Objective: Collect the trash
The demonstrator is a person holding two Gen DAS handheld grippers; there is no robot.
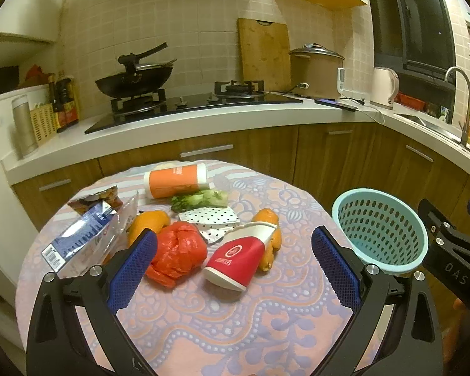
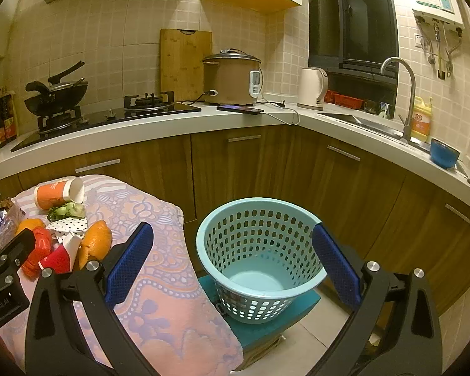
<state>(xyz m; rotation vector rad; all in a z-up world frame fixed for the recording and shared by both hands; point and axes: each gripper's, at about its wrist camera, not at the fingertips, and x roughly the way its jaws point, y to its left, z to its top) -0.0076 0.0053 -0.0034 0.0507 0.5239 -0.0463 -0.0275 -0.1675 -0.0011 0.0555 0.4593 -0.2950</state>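
Trash lies on a table with a pink and purple patterned cloth (image 1: 222, 322): a red and white paper cup (image 1: 239, 255) on its side, a crumpled red plastic bag (image 1: 180, 252), orange peels (image 1: 266, 219), a polka-dot wrapper (image 1: 210, 219), green vegetable scraps (image 1: 200, 200), an orange and white cup (image 1: 175, 181), and a blue and clear package (image 1: 78, 238). My left gripper (image 1: 233, 269) hovers open just in front of the red cup and bag. My right gripper (image 2: 233, 261) is open over the light blue perforated basket (image 2: 260, 260), which holds nothing and stands on a teal stool (image 2: 266, 322).
Behind the table runs a white kitchen counter (image 1: 203, 122) with a wok on the hob (image 1: 134, 81), a cutting board (image 1: 263, 53), a rice cooker (image 2: 232, 76), a kettle (image 2: 311, 87) and a sink with tap (image 2: 401, 94). Wooden cabinets (image 2: 266, 169) stand close behind the basket.
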